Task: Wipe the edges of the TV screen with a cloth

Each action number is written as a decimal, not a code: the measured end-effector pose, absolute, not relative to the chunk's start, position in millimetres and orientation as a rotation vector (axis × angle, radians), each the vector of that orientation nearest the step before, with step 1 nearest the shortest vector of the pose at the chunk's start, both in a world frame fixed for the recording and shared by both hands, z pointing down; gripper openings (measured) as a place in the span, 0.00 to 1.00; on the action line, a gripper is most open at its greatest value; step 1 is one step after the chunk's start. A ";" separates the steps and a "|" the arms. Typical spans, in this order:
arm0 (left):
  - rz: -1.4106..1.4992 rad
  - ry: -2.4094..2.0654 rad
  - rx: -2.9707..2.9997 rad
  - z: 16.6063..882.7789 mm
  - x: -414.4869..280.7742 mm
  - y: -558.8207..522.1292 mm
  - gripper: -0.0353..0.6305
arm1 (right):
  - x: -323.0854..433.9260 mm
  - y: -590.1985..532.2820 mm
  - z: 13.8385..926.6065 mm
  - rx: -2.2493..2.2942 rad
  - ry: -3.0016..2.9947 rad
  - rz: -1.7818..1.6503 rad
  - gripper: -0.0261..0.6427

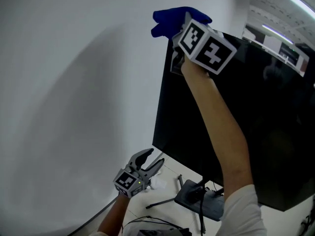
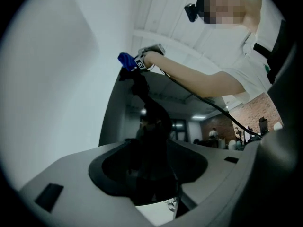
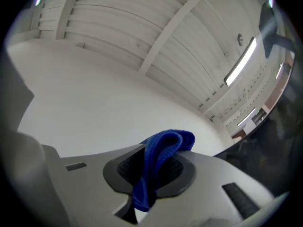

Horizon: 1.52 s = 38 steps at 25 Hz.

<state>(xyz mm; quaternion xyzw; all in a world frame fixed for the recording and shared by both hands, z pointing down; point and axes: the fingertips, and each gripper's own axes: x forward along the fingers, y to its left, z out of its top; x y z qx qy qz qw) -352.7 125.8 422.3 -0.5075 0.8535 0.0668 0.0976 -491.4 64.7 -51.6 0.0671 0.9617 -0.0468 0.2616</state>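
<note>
- Progress, by this view?
- Early, I judge: right gripper (image 1: 178, 32) clamps the blue cloth (image 1: 176, 19) at the TV screen's (image 1: 256, 122) upper-left corner; the remaining edges look unwiped.
- Left gripper (image 1: 150, 162)?
- Jaws apart, empty, low beside the screen's bottom corner.

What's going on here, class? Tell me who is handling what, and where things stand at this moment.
A person holds a gripper in each hand. The right gripper is shut on a blue cloth and is raised to the upper left corner of the dark TV screen, as the head view shows it, with the cloth at that edge. The left gripper hangs low near the screen's lower corner, jaws apart and empty.
</note>
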 end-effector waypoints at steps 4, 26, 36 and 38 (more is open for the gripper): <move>0.248 2.436 -1.673 404.5 -318.5 76.0 0.37 | -440.3 15.8 -70.0 0.093 2.570 -0.080 0.14; 0.230 1.730 -2.432 389.4 -103.9 -155.2 0.37 | -58.3 -354.3 -68.3 -0.793 2.361 0.021 0.15; 0.248 1.629 -2.486 382.4 -93.7 -210.6 0.37 | 35.7 -441.4 -27.8 -1.128 2.189 0.462 0.15; 0.250 1.681 -2.455 371.5 -93.8 -204.8 0.37 | 50.7 -430.3 -2.2 -1.078 2.202 0.497 0.15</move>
